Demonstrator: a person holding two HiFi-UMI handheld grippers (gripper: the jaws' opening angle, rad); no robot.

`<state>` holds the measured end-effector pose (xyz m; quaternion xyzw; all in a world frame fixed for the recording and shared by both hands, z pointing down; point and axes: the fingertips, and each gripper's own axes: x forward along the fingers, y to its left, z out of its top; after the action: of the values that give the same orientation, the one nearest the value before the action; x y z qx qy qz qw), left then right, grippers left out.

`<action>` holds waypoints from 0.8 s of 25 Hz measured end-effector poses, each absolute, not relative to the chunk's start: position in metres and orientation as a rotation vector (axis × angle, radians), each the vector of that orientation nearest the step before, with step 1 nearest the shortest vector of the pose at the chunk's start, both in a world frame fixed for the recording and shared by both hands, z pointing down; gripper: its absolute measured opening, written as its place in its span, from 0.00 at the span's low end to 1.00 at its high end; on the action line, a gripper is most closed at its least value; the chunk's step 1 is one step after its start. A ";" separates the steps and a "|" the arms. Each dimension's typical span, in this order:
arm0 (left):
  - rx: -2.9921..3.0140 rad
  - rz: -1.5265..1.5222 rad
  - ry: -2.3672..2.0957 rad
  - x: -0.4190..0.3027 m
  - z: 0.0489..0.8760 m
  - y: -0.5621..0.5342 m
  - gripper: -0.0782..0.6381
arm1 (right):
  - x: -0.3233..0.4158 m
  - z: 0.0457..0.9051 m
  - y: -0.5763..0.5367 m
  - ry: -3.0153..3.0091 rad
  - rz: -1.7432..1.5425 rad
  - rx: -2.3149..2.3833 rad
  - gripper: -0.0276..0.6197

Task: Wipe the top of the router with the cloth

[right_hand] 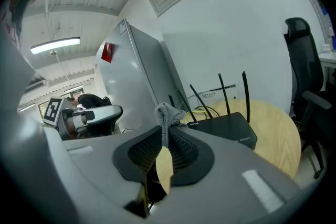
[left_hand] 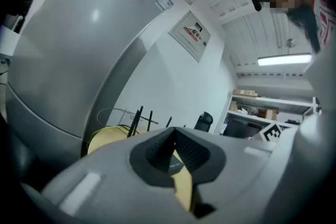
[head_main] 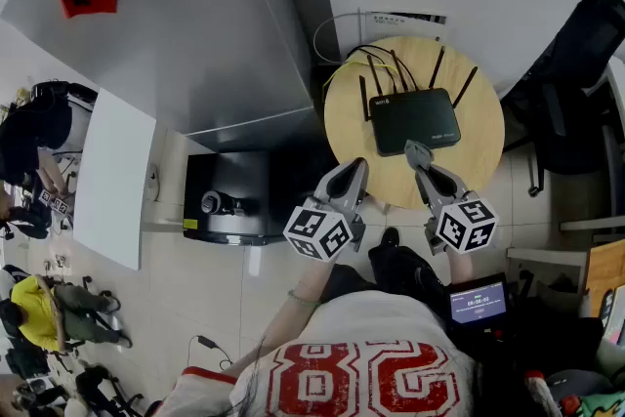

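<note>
A black router [head_main: 414, 119] with several upright antennas lies on a round wooden table [head_main: 483, 151]. My right gripper [head_main: 418, 154] hovers at the router's near edge, shut on a small grey cloth [right_hand: 167, 113] whose bunched end pokes up between the jaws. In the right gripper view the router [right_hand: 226, 128] sits just beyond and to the right of my right gripper [right_hand: 165, 131]. My left gripper [head_main: 354, 173] hangs over the table's near left edge, jaws together and empty. The left gripper view shows my left gripper [left_hand: 175, 131], the table [left_hand: 107, 139] and the router's antennas [left_hand: 139, 118].
A tall grey cabinet [head_main: 166, 24] stands left of the table. A black office chair [head_main: 576, 63] is at the right. A black box [head_main: 229, 197] sits on the floor to the left, beside a white panel [head_main: 112, 176]. Cables [head_main: 376, 54] trail behind the router. A small lit screen [head_main: 478, 302] is near the person.
</note>
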<state>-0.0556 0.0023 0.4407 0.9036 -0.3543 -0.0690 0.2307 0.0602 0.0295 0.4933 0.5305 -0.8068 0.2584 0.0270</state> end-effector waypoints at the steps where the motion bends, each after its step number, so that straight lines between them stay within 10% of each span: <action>1: 2.481 -0.190 -0.986 -0.049 0.442 -0.002 0.11 | 0.067 0.497 0.023 -2.493 0.806 1.627 0.10; 20: 2.327 -0.135 -1.273 -0.088 0.465 -0.052 0.11 | 0.065 0.581 -0.100 -2.426 0.852 1.376 0.10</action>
<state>-0.0876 -0.0523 0.4649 0.8504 -0.4653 -0.0494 0.2404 0.0650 -0.1005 0.5807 0.4687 -0.8267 0.2902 0.1124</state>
